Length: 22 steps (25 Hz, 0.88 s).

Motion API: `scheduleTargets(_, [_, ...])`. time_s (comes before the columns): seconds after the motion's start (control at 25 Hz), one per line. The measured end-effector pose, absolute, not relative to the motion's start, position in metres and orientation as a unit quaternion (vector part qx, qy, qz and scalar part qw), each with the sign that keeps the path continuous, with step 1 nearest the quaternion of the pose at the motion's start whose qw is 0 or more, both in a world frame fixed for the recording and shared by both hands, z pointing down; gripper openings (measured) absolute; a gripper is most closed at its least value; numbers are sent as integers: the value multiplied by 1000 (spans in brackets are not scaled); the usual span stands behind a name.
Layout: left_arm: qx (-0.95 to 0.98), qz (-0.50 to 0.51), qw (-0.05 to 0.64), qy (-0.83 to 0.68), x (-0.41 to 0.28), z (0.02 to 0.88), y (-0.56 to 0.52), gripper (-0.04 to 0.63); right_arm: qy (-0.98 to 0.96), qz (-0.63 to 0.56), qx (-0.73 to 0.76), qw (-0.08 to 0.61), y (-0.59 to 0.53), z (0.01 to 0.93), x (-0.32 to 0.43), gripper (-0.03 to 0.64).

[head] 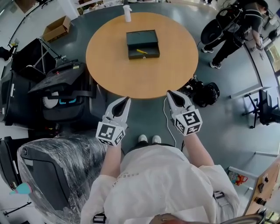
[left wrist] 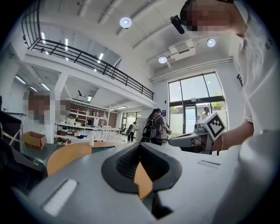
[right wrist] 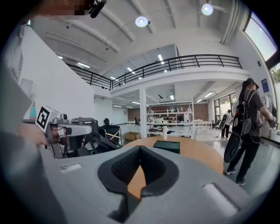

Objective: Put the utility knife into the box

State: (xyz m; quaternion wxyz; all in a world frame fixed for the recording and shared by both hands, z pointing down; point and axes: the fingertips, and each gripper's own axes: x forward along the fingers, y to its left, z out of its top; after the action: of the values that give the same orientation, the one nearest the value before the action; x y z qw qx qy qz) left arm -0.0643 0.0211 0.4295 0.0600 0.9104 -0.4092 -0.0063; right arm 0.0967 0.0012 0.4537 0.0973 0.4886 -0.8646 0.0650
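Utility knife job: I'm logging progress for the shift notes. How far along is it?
Looks done: a slim yellow item, likely the utility knife, lies inside the open box on the round table. In hand: nothing; the left tool and right tool are both shut and empty, held near the table's near edge. Left: nothing visible, unless the box needs closing.

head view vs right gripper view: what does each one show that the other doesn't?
Head view only: the yellow utility knife lying inside the box, and the person's shoes.
Right gripper view only: the balcony railing and the ceiling lights.
Both: the round table, the box, the white bottle and the left gripper.
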Motion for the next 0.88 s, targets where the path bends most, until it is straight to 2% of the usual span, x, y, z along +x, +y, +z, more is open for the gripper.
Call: scheduleTargets(0.88, [912,-3,52,-406,-49,424,19,15,-880,68,463,83,6,447,94,-8])
